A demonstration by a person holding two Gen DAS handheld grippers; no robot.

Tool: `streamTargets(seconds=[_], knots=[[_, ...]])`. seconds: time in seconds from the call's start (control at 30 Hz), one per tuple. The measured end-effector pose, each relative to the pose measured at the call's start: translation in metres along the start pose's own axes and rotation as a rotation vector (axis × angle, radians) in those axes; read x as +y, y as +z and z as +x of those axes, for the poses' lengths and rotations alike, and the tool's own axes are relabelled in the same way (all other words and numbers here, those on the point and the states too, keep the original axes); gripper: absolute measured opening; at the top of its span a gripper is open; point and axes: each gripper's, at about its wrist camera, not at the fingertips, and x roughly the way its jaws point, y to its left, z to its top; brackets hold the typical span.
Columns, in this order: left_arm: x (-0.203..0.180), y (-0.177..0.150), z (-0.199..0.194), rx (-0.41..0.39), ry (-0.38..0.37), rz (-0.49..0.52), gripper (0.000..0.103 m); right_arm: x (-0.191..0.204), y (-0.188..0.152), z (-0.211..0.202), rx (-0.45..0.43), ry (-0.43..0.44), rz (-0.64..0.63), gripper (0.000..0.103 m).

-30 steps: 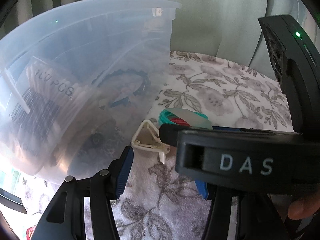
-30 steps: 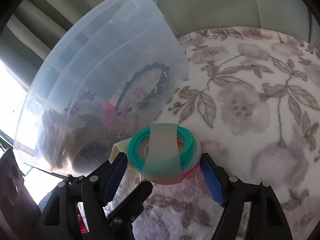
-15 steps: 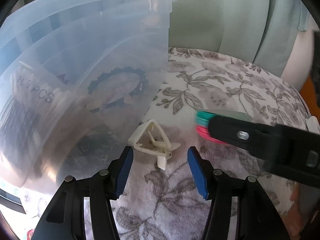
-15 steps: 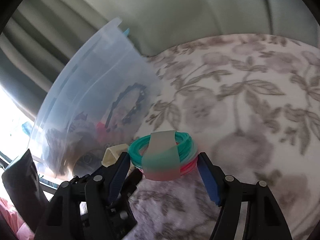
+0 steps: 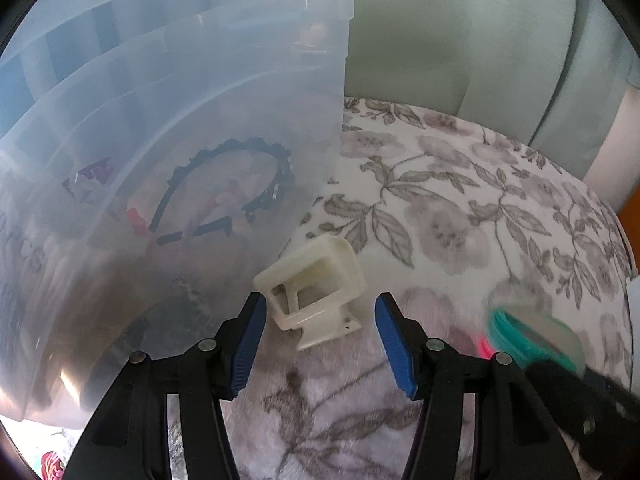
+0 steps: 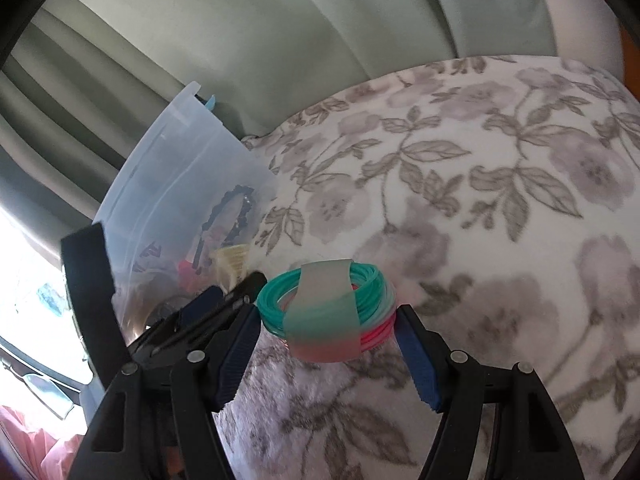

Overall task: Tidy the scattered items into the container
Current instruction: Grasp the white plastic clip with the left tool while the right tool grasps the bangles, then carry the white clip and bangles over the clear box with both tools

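A clear plastic container [image 5: 168, 168] stands on the left of the floral cloth, with a black headband [image 5: 240, 184] and other items inside. A cream plastic clip [image 5: 316, 292] lies on the cloth beside the container wall, between the open fingers of my left gripper [image 5: 318, 340]. My right gripper [image 6: 328, 332] is shut on a bundle of teal and pink cord rings [image 6: 332, 312] with a paper band and holds it above the cloth. The bundle also shows blurred in the left wrist view [image 5: 532, 336]. The container shows in the right wrist view [image 6: 180, 216].
The floral cloth [image 6: 480, 184] covers a round table that stretches to the right and back. Grey-green curtains [image 6: 280, 24] hang behind it. A bright window area lies at the far left.
My right gripper has pulled back to the right, away from the container, still holding the cord bundle. My left gripper has moved closer to the cream clip, which now sits between its fingers.
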Motion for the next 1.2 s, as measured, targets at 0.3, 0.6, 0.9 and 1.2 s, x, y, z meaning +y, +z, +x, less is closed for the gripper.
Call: streamTargets(seconds=[0.3, 0.6, 0.9, 1.2], knots=[[-0.019, 0.013, 0.026, 0.025, 0.023, 0.015, 0.058, -0.013, -0.009, -0.017, -0.023, -0.023, 0.058, 0.072], [-0.024, 0.021, 0.027, 0.01, -0.009, 0.032, 0.054, -0.019, -0.015, -0.03, -0.046, -0.038, 0.097, 0.072], [-0.034, 0.017, -0.002, 0.002, -0.097, 0.066, 0.054, -0.015, -0.023, -0.053, -0.096, -0.051, 0.133, 0.072], [-0.018, 0.003, -0.053, -0.004, -0.208, 0.119, 0.054, 0.005, -0.037, -0.093, -0.172, -0.077, 0.159, 0.072]])
